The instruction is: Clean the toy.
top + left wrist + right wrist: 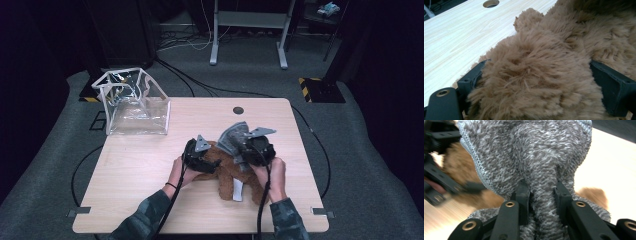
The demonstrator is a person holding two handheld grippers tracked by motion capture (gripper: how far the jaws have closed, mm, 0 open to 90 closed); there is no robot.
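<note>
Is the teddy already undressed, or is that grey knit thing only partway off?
Partway, it seems. The left gripper clamps the brown plush toy on the table. The right gripper pinches a fold of the grey knit garment, lifted above the toy. Whether it is fully free is unclear. The clear bag stands apart.

We are looking down at a pale wooden table [140,170] with a round hole [238,110] near its far edge. It is standing on grey carpet [380,165] that is covering the whole floor. Black cables [200,85] are trailing across the carpet behind the table. Farther back, a light grey metal desk frame [248,30] is resting on two flat feet. A black and yellow striped block [320,90] is sitting at the right. The room's edges are lying in deep shadow, while light is falling on the tabletop.
</note>
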